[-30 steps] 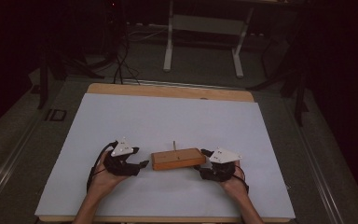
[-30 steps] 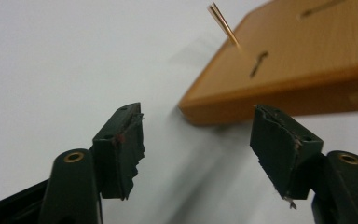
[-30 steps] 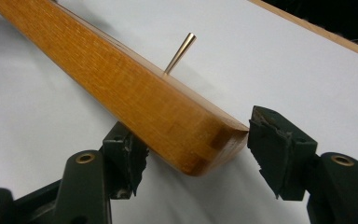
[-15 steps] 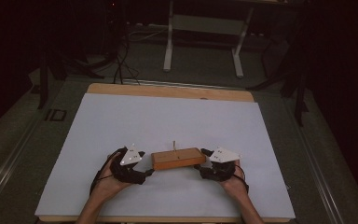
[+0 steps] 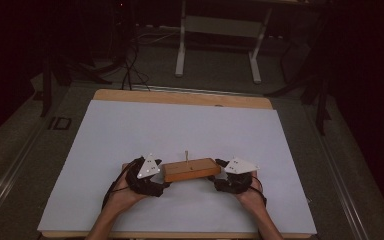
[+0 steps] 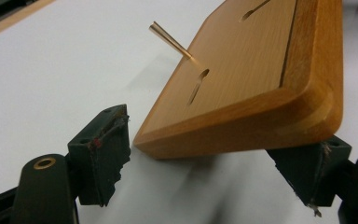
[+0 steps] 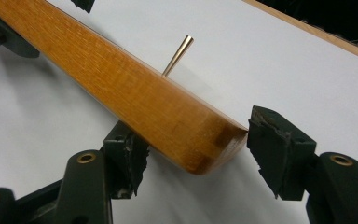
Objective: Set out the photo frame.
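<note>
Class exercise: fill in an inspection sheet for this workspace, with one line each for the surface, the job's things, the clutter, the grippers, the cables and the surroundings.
Surface: white sheet over a wooden table.
Job's things: wooden block lying near the front edge, slots in its top face, a thin brass pin standing up from it.
Clutter: nothing seen.
Grippers: left hand-held gripper at the block's left end, jaws just opened, left pad clear of the wood; right hand-held gripper around the right end, a gap showing at one pad.
Cables: black cable trailing from the left one.
Surroundings: dark room, grey stand behind the table.
</note>
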The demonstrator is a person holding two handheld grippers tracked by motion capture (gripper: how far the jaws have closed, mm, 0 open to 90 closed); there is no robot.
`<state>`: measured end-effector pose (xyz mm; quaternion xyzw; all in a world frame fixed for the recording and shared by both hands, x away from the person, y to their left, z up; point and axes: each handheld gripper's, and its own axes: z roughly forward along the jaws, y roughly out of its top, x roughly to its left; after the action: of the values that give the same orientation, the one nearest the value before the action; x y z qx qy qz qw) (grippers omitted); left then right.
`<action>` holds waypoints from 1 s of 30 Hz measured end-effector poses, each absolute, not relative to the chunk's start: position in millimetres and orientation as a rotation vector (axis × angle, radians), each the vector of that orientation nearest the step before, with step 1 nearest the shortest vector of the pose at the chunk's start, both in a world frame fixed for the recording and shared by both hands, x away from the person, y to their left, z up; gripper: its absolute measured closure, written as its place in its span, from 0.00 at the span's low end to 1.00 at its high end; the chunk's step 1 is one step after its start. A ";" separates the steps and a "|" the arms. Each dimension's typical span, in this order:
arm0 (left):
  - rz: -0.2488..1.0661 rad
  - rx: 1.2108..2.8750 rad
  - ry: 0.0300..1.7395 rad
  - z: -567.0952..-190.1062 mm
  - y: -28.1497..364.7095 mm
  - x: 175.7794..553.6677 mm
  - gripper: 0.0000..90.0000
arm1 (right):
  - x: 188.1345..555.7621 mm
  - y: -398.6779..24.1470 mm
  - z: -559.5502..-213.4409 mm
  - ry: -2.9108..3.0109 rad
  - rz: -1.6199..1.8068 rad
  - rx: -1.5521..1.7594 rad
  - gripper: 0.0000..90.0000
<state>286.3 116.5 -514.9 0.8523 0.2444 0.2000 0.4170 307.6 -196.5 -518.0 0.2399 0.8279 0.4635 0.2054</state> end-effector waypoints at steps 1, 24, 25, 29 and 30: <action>0.502 2.139 0.614 -514.9 116.5 286.3 0.26 | 307.6 -196.5 -518.0 2.308 1.292 0.669 0.43; 0.545 2.058 0.642 -514.7 121.2 295.5 0.49 | 311.3 -189.2 -516.4 2.307 1.342 0.644 0.46; 0.545 2.058 0.642 -514.7 121.2 295.5 0.49 | 311.9 -188.7 -516.6 2.309 1.340 0.640 0.46; 0.547 2.049 0.651 -515.1 120.2 298.2 0.50 | 314.7 -188.3 -517.6 2.311 1.347 0.643 0.46; 0.543 2.050 0.649 -515.4 119.6 298.9 0.50 | 315.3 -188.4 -517.9 2.312 1.350 0.642 0.47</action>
<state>298.9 119.6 -515.4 0.8276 0.2620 0.2193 0.4454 315.3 -188.4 -517.9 0.2289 0.8239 0.4811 0.1931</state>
